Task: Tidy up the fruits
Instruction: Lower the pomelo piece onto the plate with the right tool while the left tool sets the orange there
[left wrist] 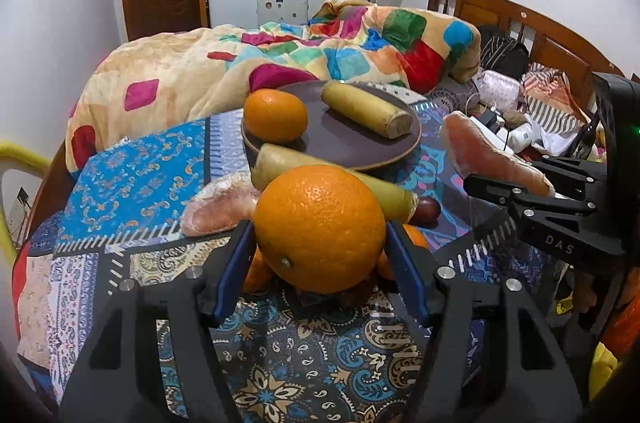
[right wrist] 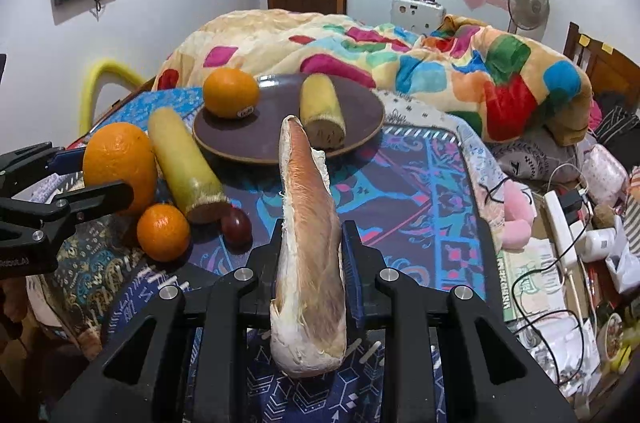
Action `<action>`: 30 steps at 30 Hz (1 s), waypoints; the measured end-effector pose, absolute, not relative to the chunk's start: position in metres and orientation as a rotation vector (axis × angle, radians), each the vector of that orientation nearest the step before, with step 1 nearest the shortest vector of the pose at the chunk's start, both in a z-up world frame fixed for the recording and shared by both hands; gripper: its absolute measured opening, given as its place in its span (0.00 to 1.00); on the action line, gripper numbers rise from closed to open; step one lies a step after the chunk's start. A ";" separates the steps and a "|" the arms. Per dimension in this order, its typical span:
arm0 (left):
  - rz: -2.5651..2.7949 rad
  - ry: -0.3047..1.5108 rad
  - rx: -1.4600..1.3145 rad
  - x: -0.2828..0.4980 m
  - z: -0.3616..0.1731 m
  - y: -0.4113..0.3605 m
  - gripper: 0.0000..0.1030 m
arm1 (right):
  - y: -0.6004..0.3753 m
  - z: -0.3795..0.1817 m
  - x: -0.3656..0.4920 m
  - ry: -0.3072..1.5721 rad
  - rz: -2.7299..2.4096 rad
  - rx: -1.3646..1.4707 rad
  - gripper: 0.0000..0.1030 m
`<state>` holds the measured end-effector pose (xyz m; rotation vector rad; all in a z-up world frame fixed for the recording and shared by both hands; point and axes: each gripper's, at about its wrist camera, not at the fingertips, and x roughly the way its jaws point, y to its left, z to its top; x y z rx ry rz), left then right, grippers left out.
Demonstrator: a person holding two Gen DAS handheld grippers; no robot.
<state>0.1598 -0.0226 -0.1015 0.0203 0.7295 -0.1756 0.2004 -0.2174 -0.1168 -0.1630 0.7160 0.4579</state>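
Fruits sit near the plate: the left gripper is closed on a big orange, in front of the plate, and the right gripper is closed on a pomelo slice, also in front of the plate. The orange looks round, firm and a bit heavy, so squeezing its wide middle seems best. The slice looks soft and easy to tear, so a gentle hold on its flat sides seems right.

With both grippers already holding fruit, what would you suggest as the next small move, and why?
Probably carry the right gripper forward to the brown plate and set down its pomelo wedge. The plate holds only an orange and a yellow stalk piece, with bare space directly ahead.
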 end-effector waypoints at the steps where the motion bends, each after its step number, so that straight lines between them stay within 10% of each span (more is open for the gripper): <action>1: -0.172 0.720 0.019 0.159 -0.098 -0.021 0.63 | -0.218 -0.114 0.200 0.710 0.458 -0.161 0.22; 30: -0.223 0.709 0.028 0.251 -0.075 -0.035 0.63 | -0.208 -0.081 0.264 0.621 0.440 -0.162 0.22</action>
